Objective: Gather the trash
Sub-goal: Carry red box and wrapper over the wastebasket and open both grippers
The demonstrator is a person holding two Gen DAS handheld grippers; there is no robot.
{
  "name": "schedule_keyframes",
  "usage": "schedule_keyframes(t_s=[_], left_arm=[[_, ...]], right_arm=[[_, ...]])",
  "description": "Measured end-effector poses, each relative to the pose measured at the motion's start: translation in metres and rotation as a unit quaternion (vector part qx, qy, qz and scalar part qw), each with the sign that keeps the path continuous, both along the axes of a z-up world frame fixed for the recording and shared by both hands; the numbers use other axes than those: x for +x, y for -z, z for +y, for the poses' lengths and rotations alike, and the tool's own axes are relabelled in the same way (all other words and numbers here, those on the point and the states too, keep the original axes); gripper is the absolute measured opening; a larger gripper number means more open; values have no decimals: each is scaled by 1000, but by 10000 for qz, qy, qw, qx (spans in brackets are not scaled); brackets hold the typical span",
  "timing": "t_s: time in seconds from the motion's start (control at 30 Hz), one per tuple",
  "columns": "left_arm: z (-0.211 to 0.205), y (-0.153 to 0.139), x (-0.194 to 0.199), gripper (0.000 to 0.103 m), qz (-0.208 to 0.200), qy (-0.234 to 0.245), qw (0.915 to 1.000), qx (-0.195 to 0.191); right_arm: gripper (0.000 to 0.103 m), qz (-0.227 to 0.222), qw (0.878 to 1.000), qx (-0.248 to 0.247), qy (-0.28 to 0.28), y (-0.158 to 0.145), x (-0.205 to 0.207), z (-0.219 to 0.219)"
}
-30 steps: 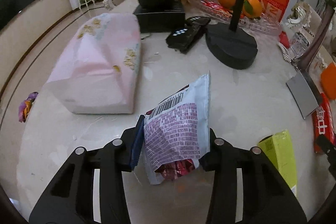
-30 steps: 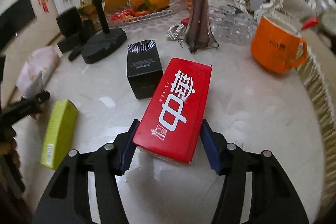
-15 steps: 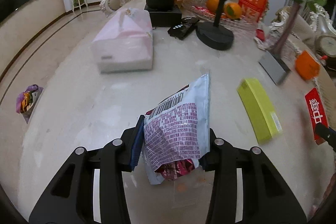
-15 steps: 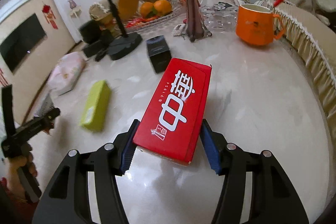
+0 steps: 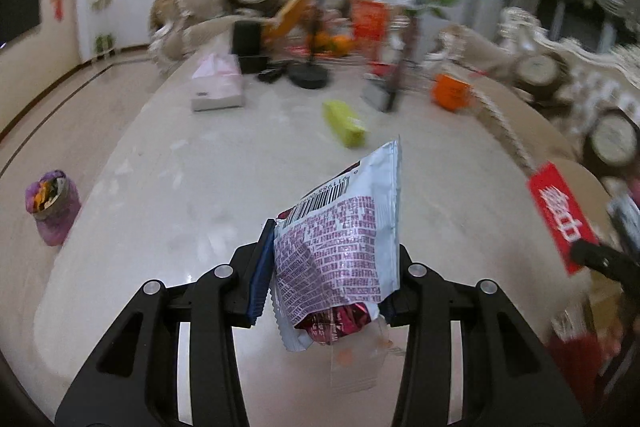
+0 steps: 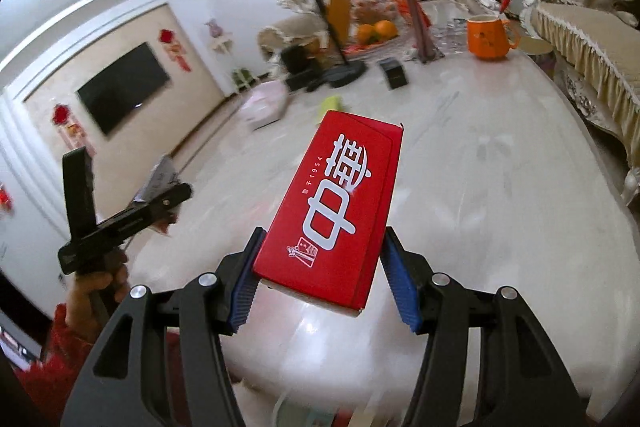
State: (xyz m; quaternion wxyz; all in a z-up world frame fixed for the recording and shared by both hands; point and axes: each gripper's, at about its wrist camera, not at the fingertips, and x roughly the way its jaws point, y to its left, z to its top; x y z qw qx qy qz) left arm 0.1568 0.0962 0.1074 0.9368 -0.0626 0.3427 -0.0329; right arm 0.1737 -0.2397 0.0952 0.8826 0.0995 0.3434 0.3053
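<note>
The left gripper (image 5: 326,275) has its jaws pinching a crinkly silver wrapper (image 5: 340,247) with purple print and a bar code, held up over the bench (image 5: 180,167). Only this view shows a purple bag (image 5: 52,207) on the floor. The right gripper (image 6: 320,283) has its jaws pinching a red box (image 6: 336,211) with white letters. Only the right view shows a hand (image 6: 96,287) and a TV (image 6: 122,87).

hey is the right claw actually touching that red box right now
Touching. The right wrist view shows the right claw with both blue pads pressed against the sides of the red box, holding it above the table.
</note>
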Motion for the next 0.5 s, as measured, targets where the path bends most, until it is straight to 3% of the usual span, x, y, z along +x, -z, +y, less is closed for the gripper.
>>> schedule_keyframes(t_s=[0.23, 0.3, 0.33, 0.5], left_arm=[[-57, 29, -125, 42, 239, 798, 9965, -68], [-75, 47, -152, 42, 404, 906, 9950, 144], [-83, 59, -162, 42, 529, 927, 9939, 263], [-100, 134, -168, 42, 1470, 1065, 9834, -42]], right_arm=[[55, 276, 9985, 127, -450, 21, -112, -4], [55, 495, 9973, 129, -530, 35, -133, -1], [55, 638, 9961, 94, -601, 45, -140, 2], [55, 1429, 9870, -471, -573, 122, -143, 23]])
